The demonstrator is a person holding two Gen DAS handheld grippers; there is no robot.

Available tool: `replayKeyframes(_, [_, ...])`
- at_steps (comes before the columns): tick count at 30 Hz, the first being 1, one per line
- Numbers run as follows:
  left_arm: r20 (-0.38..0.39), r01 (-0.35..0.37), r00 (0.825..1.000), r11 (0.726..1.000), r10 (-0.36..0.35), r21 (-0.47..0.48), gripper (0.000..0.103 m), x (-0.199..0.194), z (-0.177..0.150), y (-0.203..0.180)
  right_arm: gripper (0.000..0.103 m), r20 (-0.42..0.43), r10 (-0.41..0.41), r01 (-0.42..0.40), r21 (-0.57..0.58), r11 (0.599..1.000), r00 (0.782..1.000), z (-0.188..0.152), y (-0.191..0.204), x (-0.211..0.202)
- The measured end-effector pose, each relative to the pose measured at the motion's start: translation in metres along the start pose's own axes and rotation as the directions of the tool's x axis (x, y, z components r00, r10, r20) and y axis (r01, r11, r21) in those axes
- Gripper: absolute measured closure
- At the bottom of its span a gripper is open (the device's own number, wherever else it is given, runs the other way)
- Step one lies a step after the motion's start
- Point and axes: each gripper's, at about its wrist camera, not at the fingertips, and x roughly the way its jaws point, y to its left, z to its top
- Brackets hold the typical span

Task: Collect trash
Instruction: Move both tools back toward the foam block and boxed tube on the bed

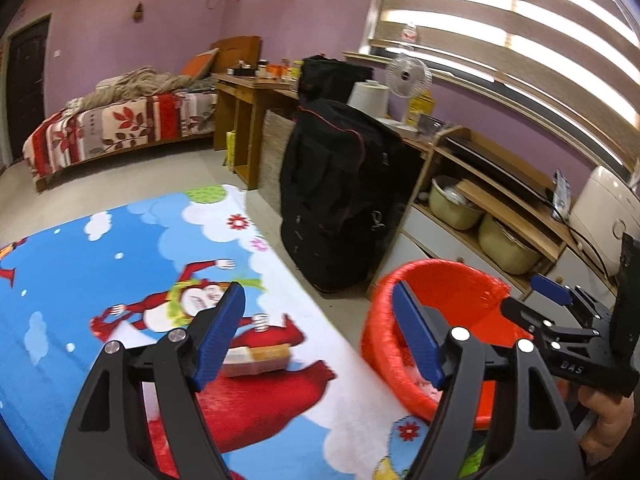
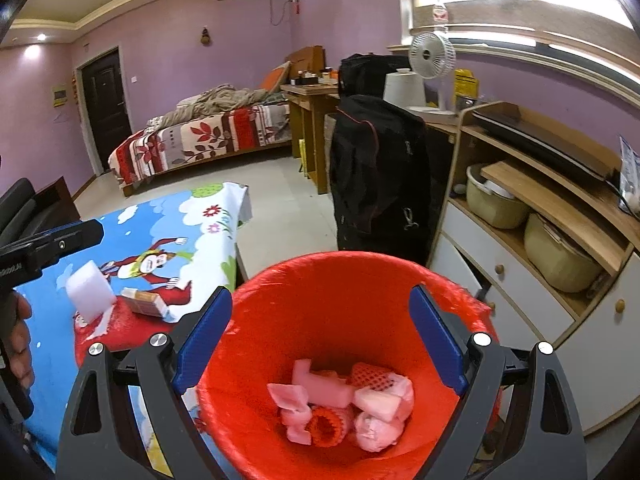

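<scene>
Both tongs are released and hold nothing: the right gripper (image 2: pixel 320 344) hangs over the red bin (image 2: pixel 280 280) at lower centre, the left gripper (image 1: pixel 320 344) faces the small box (image 1: pixel 256 358) on the mat (image 1: pixel 80 280). Bring the left one down squarely over the box; the white foam block (image 2: pixel 89 294) sits just left of it.

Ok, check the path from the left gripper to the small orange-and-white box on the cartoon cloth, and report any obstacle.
Nothing visible blocks it. The small orange-and-white box lies on the cartoon cloth just ahead of the open, empty left gripper. The white foam block sits beside it, not between.
</scene>
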Motion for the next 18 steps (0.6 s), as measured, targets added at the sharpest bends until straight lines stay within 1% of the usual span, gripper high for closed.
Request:
replayKeyframes(4, [0.014, -0.040, 0.999, 0.999, 0.040, -0.021, 0.029, -0.008, 0.001, 0.020, 0.019, -0.001, 0.017, -0.017, -0.013, 1.000, 1.000, 0.002, 0.014, 0.003])
replayKeyframes(10, [0.022, -0.080, 0.996, 0.996, 0.081, -0.043, 0.028, -0.015, -0.001, 0.044, 0.019, -0.006, 0.041, -0.041, -0.034, 0.999, 0.999, 0.004, 0.037, 0.008])
replayKeyframes(18, [0.016, -0.127, 0.992, 0.989, 0.129, -0.077, 0.022, -0.023, -0.007, 0.083, 0.019, -0.016, 0.058, -0.059, -0.041, 0.997, 0.998, 0.005, 0.063, 0.017])
